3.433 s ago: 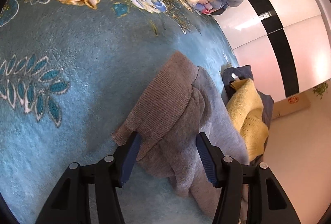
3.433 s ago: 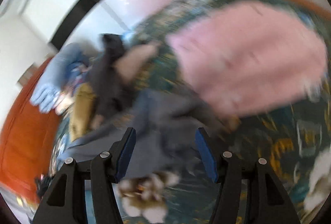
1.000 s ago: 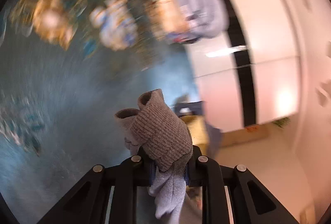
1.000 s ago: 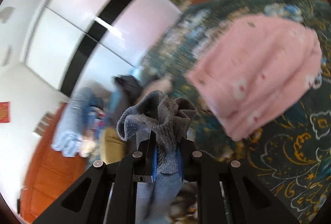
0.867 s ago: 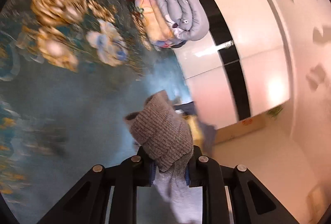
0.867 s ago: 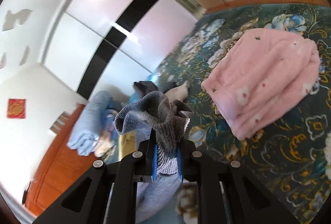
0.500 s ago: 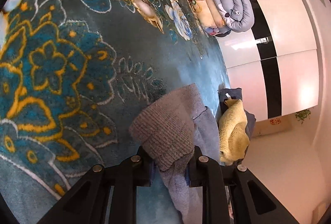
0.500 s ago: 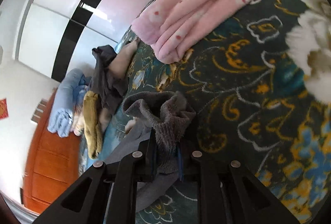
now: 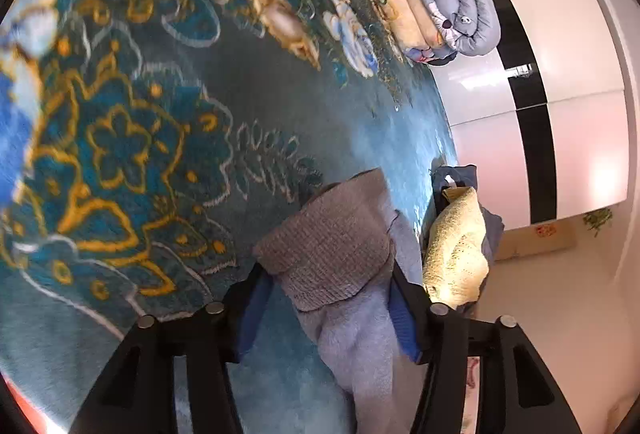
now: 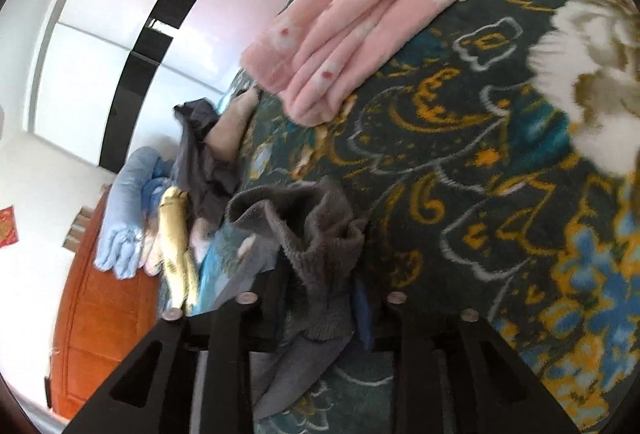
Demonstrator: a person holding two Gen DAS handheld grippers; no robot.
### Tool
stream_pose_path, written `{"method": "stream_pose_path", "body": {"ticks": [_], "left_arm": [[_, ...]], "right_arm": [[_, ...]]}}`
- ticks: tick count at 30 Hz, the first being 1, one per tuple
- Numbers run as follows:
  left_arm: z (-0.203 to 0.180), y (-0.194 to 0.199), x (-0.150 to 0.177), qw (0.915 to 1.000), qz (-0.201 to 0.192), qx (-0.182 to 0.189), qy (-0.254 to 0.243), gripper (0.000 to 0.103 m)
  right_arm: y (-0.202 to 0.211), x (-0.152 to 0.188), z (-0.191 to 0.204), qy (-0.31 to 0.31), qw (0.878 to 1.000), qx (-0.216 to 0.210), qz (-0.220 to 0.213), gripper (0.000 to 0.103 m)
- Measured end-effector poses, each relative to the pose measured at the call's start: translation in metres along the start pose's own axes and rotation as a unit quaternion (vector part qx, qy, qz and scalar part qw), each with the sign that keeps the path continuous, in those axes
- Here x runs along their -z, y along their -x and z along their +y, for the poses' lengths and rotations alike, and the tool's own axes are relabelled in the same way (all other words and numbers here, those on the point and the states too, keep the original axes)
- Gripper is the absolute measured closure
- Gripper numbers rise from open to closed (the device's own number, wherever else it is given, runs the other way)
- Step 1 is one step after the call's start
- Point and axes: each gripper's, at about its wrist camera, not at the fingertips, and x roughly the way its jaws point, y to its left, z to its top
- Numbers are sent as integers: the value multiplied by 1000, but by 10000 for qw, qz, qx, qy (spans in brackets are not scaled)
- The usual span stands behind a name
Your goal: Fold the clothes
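Grey sweater (image 9: 336, 246): lying on the floral blanket (image 9: 120, 153), ribbed hem bunched between both tongs. Left gripper (image 9: 326, 308): fingers spread apart, cloth loose between them. Right gripper (image 10: 320, 308): partly parted around the bunched cuff; whether it pinches cannot be told. Yellow knit (image 9: 456, 254): at the blanket's edge. Pink garment (image 10: 360, 17): folded, well apart.
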Motion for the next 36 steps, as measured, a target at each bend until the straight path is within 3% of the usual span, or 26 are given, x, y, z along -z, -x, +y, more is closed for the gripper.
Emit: {"method": "stream_pose_path", "body": {"ticks": [5, 8, 11, 14, 18, 20, 24, 29, 30, 32, 34, 36], "left_arm": [[-23, 34, -6, 9954, -684, -520, -418, 32], [-47, 39, 4, 9920, -729, -556, -864, 32], [-88, 21, 33, 9843, -468, -516, -1619, 31], [-133, -23, 88, 9632, 186, -461, -2642, 31], [-169, -78, 162, 9232, 901, -491, -3703, 31], [-178, -101, 193, 9086, 1203, -516, -3965, 31], [-184, -125, 231, 8901, 1653, -487, -4220, 31], [-181, -130, 241, 8864, 1849, -550, -4208, 31], [-180, -131, 239, 8871, 1860, -562, -4187, 31], [-178, -132, 236, 8884, 1880, -586, -4146, 31], [-175, -131, 235, 8886, 1863, -614, -4147, 31], [-172, -131, 234, 8901, 1864, -622, -4111, 31]], "right_arm": [[17, -3, -6, -25, 9988, 246, -415, 65], [23, -5, 3, 166, 9980, 294, -529, 64], [20, -6, 32, 774, 9953, 193, -544, 58], [4, -5, 63, 1578, 9850, 618, -325, 55], [-8, -6, 91, 2660, 9561, 1226, -86, 55], [-3, -5, 96, 2971, 9468, 1235, -64, 55], [-1, -3, 107, 3356, 9369, 970, 111, 55], [-30, 4, 104, 3548, 9249, 1235, 582, 57], [-34, 4, 101, 3525, 9240, 1361, 591, 60], [-38, 2, 100, 3444, 9252, 1509, 514, 97], [-38, -2, 100, 3350, 9280, 1583, 396, 97], [-31, -17, 97, 3056, 9381, 1627, 116, 98]]}}
